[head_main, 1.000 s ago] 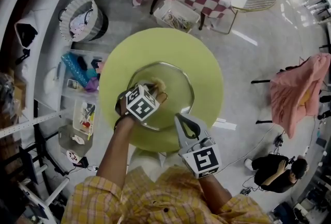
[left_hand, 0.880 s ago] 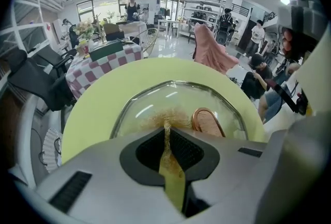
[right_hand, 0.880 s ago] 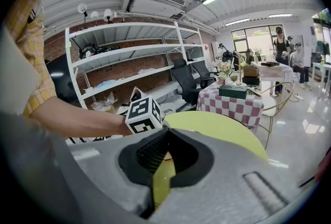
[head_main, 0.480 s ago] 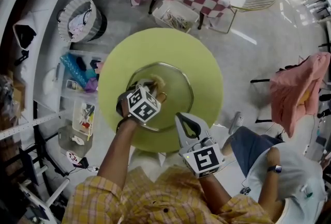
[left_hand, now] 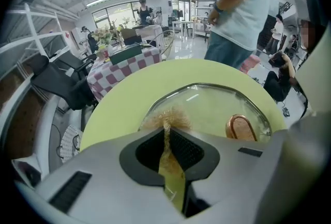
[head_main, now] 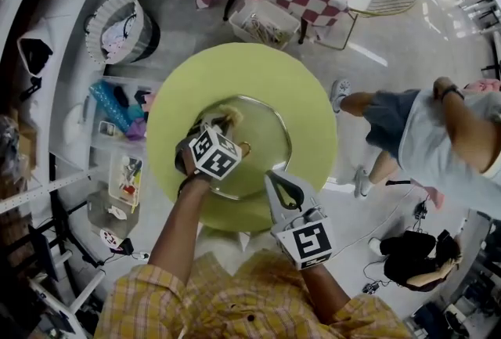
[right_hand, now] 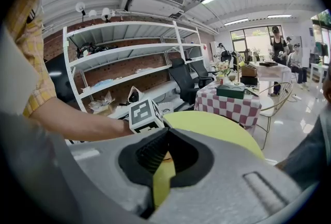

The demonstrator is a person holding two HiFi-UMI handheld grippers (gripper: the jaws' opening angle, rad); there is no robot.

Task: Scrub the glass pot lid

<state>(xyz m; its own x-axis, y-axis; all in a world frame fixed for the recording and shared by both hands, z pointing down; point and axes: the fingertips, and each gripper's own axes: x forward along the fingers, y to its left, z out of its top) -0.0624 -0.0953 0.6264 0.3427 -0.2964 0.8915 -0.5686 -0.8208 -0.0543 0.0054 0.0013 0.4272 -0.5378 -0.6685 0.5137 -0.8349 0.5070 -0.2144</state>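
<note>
While the person in the checked shirt leans over it, we have the round yellow-green table [head_main: 313, 87] filling the middle of the head view, and the glass pot lid [head_main: 270, 130] lies flat on it, slightly left of the table's centre.

Now the grippers. The left gripper [head_main: 225, 124] is right over the lid, jaws pointing toward the upper part of the frame. In its own view [left_hand: 166, 132] we see them pinched tight on a golden wire scourer [left_hand: 168, 117], whose frizzy end pokes out ahead of the tips. That tuft [head_main: 228, 117] sits at the upper left of the glass, close to the rim and, as far as we can judge, touching the lid [left_hand: 217, 101].

So here's the geometry that matters. Most of the unscrubbed-looking glass lies to the right of the scourer and toward the bottom of the head view. The copper loop handle [left_hand: 240, 127] stands just right of the jaws, squarely in that path. We'd expect any sweep rightward to have to curve around it.

The right gripper [head_main: 283, 190] hangs off the lid at the lower right, over the table's near edge. Its jaws are closed together on nothing [right_hand: 166, 135]. The left one is clearly the nearer tool; the right isn't steadying the lid.
</note>
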